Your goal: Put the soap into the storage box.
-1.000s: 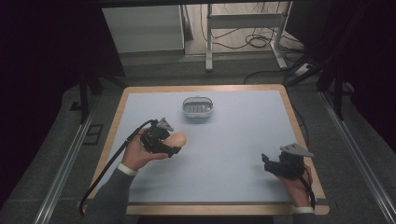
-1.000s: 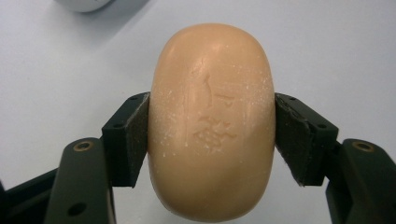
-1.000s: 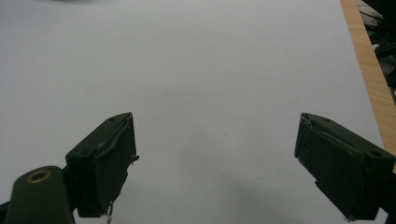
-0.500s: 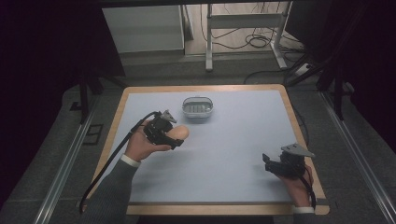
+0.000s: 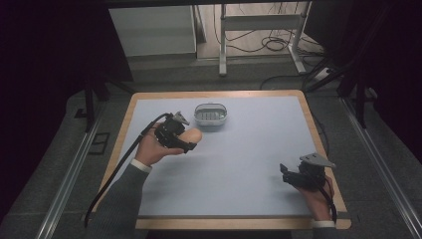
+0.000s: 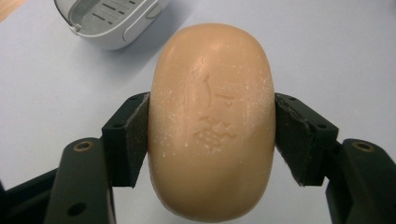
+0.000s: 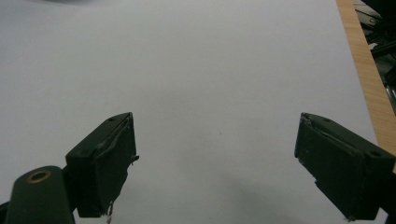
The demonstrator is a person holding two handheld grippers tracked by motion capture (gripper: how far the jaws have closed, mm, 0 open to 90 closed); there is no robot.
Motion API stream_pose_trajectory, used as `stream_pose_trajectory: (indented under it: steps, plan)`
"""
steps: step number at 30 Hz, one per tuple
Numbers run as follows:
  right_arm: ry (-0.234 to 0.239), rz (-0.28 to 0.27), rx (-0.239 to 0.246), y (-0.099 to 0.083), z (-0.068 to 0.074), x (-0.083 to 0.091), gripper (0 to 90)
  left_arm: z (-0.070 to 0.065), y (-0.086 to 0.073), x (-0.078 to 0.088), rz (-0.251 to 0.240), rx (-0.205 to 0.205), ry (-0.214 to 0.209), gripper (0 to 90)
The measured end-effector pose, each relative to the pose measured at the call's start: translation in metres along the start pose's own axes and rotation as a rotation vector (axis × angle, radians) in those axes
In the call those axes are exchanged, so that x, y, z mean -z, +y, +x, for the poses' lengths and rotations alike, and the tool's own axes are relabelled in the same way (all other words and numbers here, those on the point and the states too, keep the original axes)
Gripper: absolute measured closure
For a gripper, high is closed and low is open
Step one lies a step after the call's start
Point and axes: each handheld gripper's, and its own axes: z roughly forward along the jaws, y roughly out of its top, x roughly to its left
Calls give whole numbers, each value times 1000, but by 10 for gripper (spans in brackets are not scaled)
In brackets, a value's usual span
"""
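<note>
Now | left tongs (image 6: 212, 140) clamp soap bar (image 6: 211, 121) | right tongs (image 7: 215, 168) spread wide, empty

A tan oval soap bar (image 6: 211, 121), stamped on its face, is clamped at both sides above the table, near a grey dish (image 5: 211, 114).

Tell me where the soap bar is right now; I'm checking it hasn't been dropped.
The soap bar is clamped in the left hand-held gripper, above the table's left half in the high view, just short of the white soap dish.
</note>
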Motion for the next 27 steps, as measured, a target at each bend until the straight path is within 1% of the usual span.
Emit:
stream_pose_trajectory:
  steps: [2,5,8,12,15,19,21,24,25,26,27]
  plan:
    - [0,-1,-1,0,0,0,126,1,2,-2,-3,1,3,325]
    - [1,1,-1,0,0,0,125,3,6,-4,3,-7,6,324]
    - [2,2,-1,0,0,-1,125,6,8,-6,3,-5,-1,324]
    - [1,3,-1,-1,0,-1,125,9,13,-9,9,-4,3,324]
    - [0,3,-1,-1,0,-1,125,10,17,-10,12,-12,8,324]
    - [0,3,-1,0,0,-1,125,11,20,-11,0,-7,-1,325]
    - [-1,2,-1,0,0,-1,125,12,21,-12,8,-12,11,325]
    - [0,2,-1,0,0,-1,125,14,25,-14,10,-8,8,324]
    - [1,2,-2,0,0,-1,125,14,26,-14,14,-13,11,324]
    - [1,2,-2,0,0,-1,125,14,27,-14,11,-7,11,324]
    - [1,1,-1,0,0,-1,125,15,28,-15,14,-12,12,324]
